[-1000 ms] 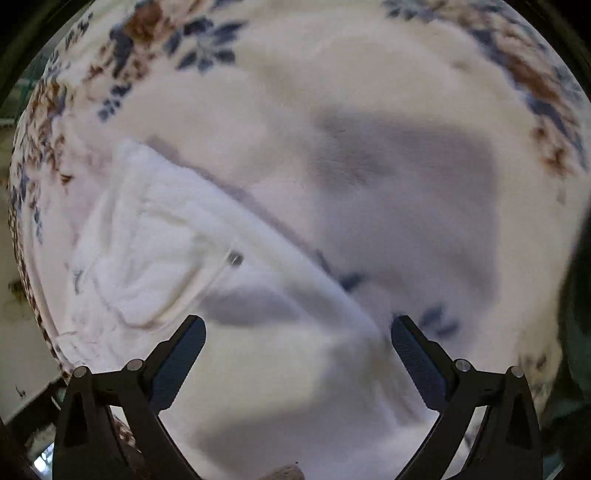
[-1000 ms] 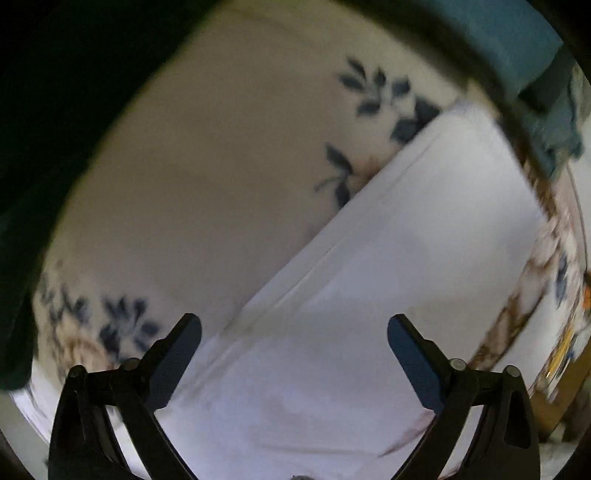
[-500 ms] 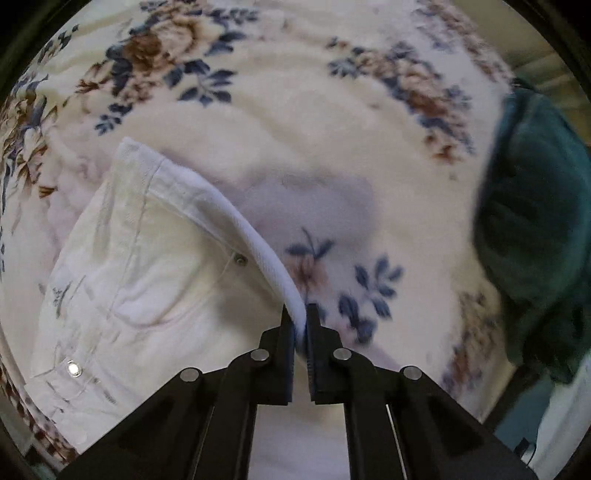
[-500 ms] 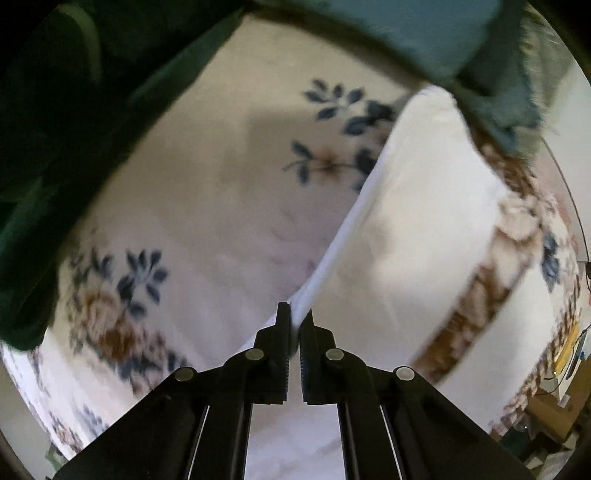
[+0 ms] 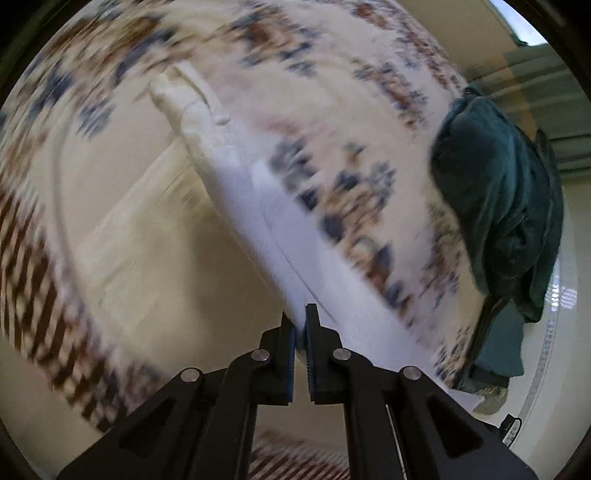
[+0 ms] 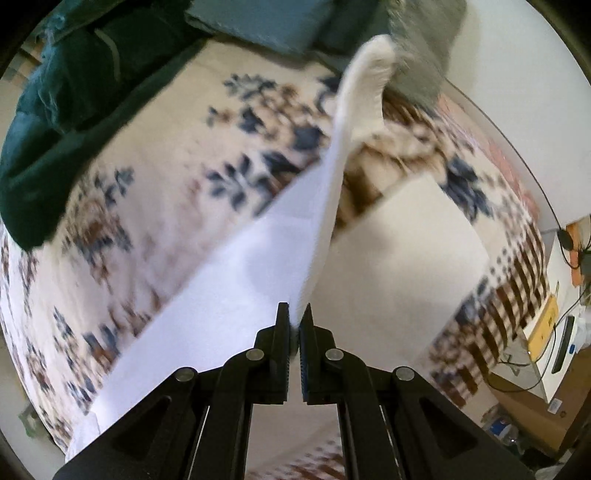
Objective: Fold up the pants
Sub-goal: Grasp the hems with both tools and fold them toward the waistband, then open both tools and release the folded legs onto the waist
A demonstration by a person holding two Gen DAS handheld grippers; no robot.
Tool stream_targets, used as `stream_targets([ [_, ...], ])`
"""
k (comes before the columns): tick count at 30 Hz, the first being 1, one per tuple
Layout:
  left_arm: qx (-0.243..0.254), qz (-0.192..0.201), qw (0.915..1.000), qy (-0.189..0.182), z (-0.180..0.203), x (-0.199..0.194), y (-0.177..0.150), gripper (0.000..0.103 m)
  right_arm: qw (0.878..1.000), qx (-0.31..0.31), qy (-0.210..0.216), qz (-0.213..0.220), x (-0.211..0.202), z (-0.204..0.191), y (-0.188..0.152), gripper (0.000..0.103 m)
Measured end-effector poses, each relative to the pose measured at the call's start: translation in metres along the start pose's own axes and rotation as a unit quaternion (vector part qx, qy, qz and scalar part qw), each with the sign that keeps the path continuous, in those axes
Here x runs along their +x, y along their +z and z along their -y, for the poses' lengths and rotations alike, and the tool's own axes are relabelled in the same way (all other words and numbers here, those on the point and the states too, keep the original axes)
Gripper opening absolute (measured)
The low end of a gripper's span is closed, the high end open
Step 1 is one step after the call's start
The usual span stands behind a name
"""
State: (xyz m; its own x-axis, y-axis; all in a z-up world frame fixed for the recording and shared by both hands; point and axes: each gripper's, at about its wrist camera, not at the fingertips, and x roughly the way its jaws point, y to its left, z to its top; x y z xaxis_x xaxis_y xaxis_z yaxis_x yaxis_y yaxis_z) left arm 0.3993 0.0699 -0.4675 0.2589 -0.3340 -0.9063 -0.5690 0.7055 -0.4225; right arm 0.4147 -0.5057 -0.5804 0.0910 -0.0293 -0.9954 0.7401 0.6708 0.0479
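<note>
The white pants (image 5: pixel 236 192) lie on a floral blanket (image 5: pixel 369 122), with one edge lifted off it. My left gripper (image 5: pixel 300 317) is shut on the lifted edge near the waistband end, and the cloth runs up and away from the jaws. My right gripper (image 6: pixel 294 314) is shut on the pants (image 6: pixel 258 266) at the leg end. That edge stands up as a taut fold toward the far hem (image 6: pixel 369 74). Both views are blurred by motion.
A dark green garment (image 5: pixel 502 206) is heaped at the blanket's right side and shows at the upper left in the right wrist view (image 6: pixel 74 92). Grey-blue pillows (image 6: pixel 332 22) lie beyond the hem. A desk with boxes and cables (image 6: pixel 546 325) stands at the right.
Both grippers were open over the pants a second ago, then shut on its edge. They have since lifted the edge well above the blanket, and the cloth now hangs taut.
</note>
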Motion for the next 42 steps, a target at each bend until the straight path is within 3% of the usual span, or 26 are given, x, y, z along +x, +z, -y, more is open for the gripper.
stream_targets([
  [5, -0.039, -0.017, 0.9987, 0.029, -0.059, 0.034, -0.040, 0.003, 0.999, -0.009, -0.019, -0.027, 0.037, 0.028, -0.033, 0.004],
  [8, -0.049, -0.019, 0.9977, 0.043, -0.081, 0.055, -0.054, 0.003, 0.999, -0.016, -0.027, -0.020, 0.051, 0.035, -0.047, 0.004],
  [14, -0.037, -0.010, 0.9985, 0.038, -0.096, 0.062, -0.074, 0.004, 0.999, -0.040, -0.022, -0.022, 0.066, 0.048, -0.060, 0.004],
  [15, -0.032, -0.007, 0.9987, 0.038, -0.095, 0.061, -0.075, 0.005, 0.999, -0.041, -0.018, -0.031, 0.069, 0.049, -0.060, 0.007],
  [17, -0.027, -0.005, 0.9990, 0.037, -0.096, 0.058, -0.075, 0.008, 0.998, -0.024, 0.012, -0.059, 0.076, 0.064, -0.060, 0.023],
  [19, -0.027, -0.009, 0.9984, 0.048, -0.095, 0.054, -0.074, 0.009, 0.997, 0.017, 0.048, -0.060, 0.072, 0.090, -0.060, 0.051],
  [22, -0.016, 0.004, 0.9971, 0.074, -0.090, 0.039, -0.079, 0.009, 0.992, 0.085, 0.093, -0.023, 0.054, 0.136, -0.059, 0.052],
  [23, -0.009, 0.015, 0.9971, 0.074, -0.085, 0.032, -0.082, 0.013, 0.988, 0.110, 0.107, -0.006, 0.048, 0.154, -0.057, 0.052],
  [25, 0.010, 0.041, 0.9962, 0.076, -0.072, 0.020, -0.087, 0.031, 0.983, 0.142, 0.120, 0.011, 0.044, 0.175, -0.053, 0.052],
  [27, 0.025, 0.061, 0.9954, 0.069, -0.055, 0.015, -0.092, 0.065, 0.974, 0.178, 0.141, 0.015, 0.047, 0.196, -0.038, 0.052],
  [28, 0.029, 0.064, 0.9954, 0.064, -0.047, 0.016, -0.093, 0.070, 0.971, 0.193, 0.143, 0.019, 0.049, 0.202, -0.032, 0.052],
  [31, 0.064, 0.059, 0.9948, 0.053, -0.011, 0.038, -0.099, 0.070, 0.955, 0.243, 0.166, 0.044, 0.064, 0.219, -0.018, 0.052],
  [32, 0.074, 0.055, 0.9945, 0.050, -0.001, 0.046, -0.101, 0.070, 0.951, 0.252, 0.175, 0.047, 0.069, 0.216, -0.015, 0.052],
  [33, 0.086, 0.051, 0.9936, 0.053, 0.007, 0.055, -0.102, 0.070, 0.947, 0.260, 0.185, 0.046, 0.076, 0.215, -0.010, 0.041],
  [34, 0.096, 0.048, 0.9927, 0.056, 0.015, 0.063, -0.104, 0.070, 0.944, 0.266, 0.192, 0.045, 0.081, 0.211, -0.006, 0.010],
  [35, 0.111, 0.045, 0.9911, 0.057, 0.026, 0.075, -0.108, 0.070, 0.946, 0.261, 0.185, 0.043, 0.083, 0.210, -0.003, 0.004],
  [37, 0.140, 0.037, 0.9867, 0.073, 0.041, 0.091, -0.113, 0.070, 0.955, 0.240, 0.165, 0.060, 0.073, 0.204, -0.001, 0.004],
  [42, 0.189, 0.017, 0.9783, 0.082, 0.069, 0.117, -0.128, 0.070, 0.959, 0.221, 0.152, 0.090, 0.034, 0.214, -0.022, 0.004],
])
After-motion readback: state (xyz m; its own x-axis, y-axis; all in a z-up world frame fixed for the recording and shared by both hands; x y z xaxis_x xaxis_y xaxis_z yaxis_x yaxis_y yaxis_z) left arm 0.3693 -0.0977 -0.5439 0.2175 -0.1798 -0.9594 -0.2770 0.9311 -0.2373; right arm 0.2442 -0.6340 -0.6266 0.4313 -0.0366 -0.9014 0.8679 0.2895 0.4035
